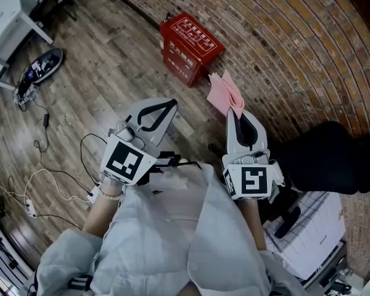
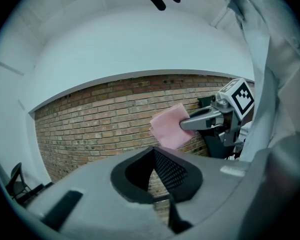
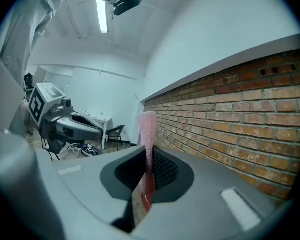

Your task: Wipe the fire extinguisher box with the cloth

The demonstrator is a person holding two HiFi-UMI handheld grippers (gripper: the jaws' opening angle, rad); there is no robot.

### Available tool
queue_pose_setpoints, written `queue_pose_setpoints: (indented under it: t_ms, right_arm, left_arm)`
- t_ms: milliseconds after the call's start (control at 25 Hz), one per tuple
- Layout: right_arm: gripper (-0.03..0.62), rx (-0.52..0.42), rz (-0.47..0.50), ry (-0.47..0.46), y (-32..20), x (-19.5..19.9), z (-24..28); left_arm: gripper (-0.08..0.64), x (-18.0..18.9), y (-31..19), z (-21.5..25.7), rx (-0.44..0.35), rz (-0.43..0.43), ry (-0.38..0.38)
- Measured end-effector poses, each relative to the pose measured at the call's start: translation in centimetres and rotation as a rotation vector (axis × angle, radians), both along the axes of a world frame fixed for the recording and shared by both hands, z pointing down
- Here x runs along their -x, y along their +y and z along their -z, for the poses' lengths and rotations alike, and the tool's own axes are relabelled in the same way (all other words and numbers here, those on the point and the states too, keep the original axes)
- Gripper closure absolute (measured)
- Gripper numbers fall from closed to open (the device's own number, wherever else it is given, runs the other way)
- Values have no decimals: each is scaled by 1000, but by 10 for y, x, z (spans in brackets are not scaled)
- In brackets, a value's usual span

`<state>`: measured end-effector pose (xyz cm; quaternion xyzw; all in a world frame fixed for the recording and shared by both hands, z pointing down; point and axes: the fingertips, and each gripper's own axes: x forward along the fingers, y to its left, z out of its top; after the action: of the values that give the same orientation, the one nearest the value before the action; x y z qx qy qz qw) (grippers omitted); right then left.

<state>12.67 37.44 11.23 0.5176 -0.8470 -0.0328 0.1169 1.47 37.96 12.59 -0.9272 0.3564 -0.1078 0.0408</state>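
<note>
The red fire extinguisher box [image 1: 191, 47] stands on the wooden floor against the brick wall, ahead of both grippers. My right gripper [image 1: 234, 111] is shut on a pink cloth [image 1: 225, 93], which hangs just short of the box's right side. In the right gripper view the cloth [image 3: 148, 129] sticks up edge-on between the jaws, with a strip of the red box [image 3: 147, 196] showing below it. My left gripper [image 1: 171, 104] is shut and holds nothing, to the left of the cloth. The left gripper view shows the cloth [image 2: 170, 126] held by the right gripper [image 2: 184, 125].
A black bag or seat [image 1: 330, 156] sits at the right by the wall, with a white box [image 1: 314, 227] below it. Cables [image 1: 46, 177] and a dark shoe-like item [image 1: 42, 65] lie on the floor at the left. A white table leg [image 1: 15, 26] is at the far left.
</note>
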Motion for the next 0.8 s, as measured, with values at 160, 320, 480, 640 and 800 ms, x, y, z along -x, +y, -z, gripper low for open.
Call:
queue_pose_setpoints:
  t_ms: [160, 320, 480, 640, 800]
  right_arm:
    - [575, -13, -16, 5, 3, 9, 3]
    - [575, -31, -29, 0, 5, 17, 6]
    - [575, -31, -25, 0, 5, 25, 5]
    - [575, -20, -19, 5, -6, 28, 1]
    - [575, -19, -10, 6, -26, 26, -2]
  left_arm:
    - [571, 15, 2, 3, -23, -9, -6]
    - [571, 37, 4, 1, -21, 16, -5]
    - [571, 52, 3, -2, -12, 41, -10]
    - [571, 57, -6, -5, -8, 57, -2]
    - [571, 54, -24, -7, -12, 61, -6]
